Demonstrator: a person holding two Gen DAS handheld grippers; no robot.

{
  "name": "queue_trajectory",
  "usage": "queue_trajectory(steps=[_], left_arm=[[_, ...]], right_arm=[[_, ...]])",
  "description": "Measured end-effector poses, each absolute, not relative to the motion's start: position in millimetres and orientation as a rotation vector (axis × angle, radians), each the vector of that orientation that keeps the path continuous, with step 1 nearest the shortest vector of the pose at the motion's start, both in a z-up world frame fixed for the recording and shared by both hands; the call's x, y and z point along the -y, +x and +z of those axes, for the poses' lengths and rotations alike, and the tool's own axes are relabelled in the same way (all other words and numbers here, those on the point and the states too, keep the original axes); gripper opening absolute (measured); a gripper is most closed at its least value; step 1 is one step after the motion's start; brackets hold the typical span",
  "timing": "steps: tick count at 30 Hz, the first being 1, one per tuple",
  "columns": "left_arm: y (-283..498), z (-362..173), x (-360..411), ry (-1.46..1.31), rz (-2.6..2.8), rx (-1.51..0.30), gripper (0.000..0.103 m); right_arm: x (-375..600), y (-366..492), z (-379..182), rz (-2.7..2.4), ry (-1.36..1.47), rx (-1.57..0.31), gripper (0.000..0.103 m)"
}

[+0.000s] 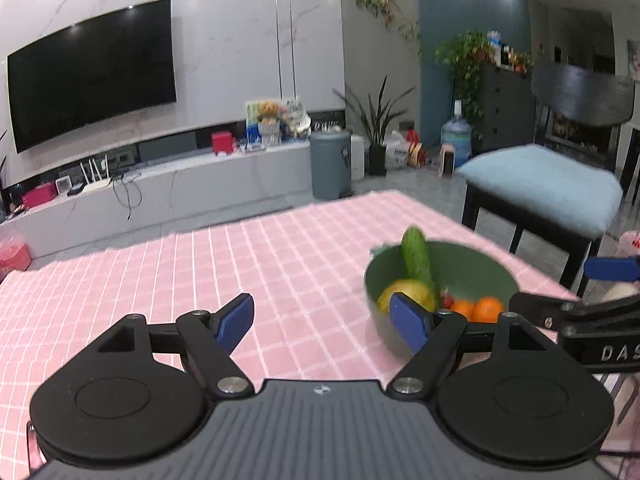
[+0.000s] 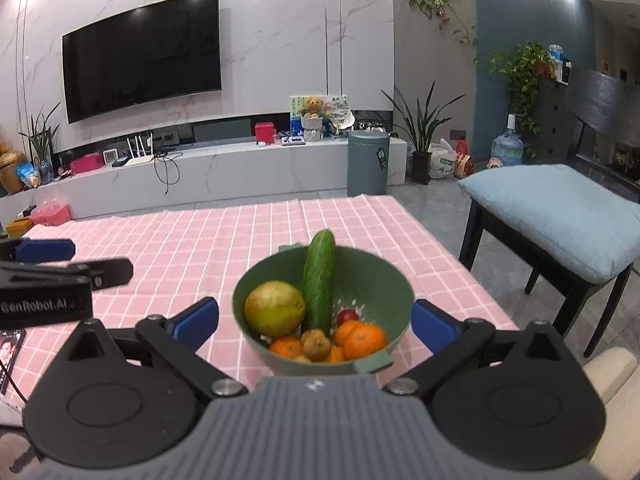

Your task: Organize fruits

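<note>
1. Now your left gripper (image 1: 322,322) tilts down over the pink checked tablecloth (image 1: 200,280), jaws wide, nothing between them.
2. Your right gripper (image 2: 316,318) tilts down too, jaws spread empty.
3. Round green plastic bowl (image 2: 384,280) of fruit sits just beyond your right fingertips, long green cucumber (image 2: 320,280) leaning upright inside.

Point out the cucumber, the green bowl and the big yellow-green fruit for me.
cucumber (image 2: 319,280): right wrist view, middle of its body.
green bowl (image 2: 394,304): right wrist view, bare inner wall.
yellow-green fruit (image 2: 274,309): right wrist view, centre of its skin.
</note>
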State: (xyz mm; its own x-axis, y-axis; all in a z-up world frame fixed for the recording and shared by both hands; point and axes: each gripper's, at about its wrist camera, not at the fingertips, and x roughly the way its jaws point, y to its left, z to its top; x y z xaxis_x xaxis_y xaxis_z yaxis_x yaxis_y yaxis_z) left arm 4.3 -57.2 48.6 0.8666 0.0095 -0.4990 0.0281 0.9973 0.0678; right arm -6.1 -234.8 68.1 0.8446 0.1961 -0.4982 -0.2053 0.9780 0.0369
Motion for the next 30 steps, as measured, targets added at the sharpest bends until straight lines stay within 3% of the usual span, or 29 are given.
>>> queue_trajectory(steps=[15,30], left_arm=[[-9.0,-9.8,28.9,-0.007,0.06,-0.656,0.091],[-12.2,-13.2,24.0,0.001,0.107,-0.663,0.091]], right_arm=[[220.4,-7.2,24.2,0.24,0.011,-0.603,0.099],[204.5,-19.1,18.7,0.249,-0.073,-0.511,0.099]])
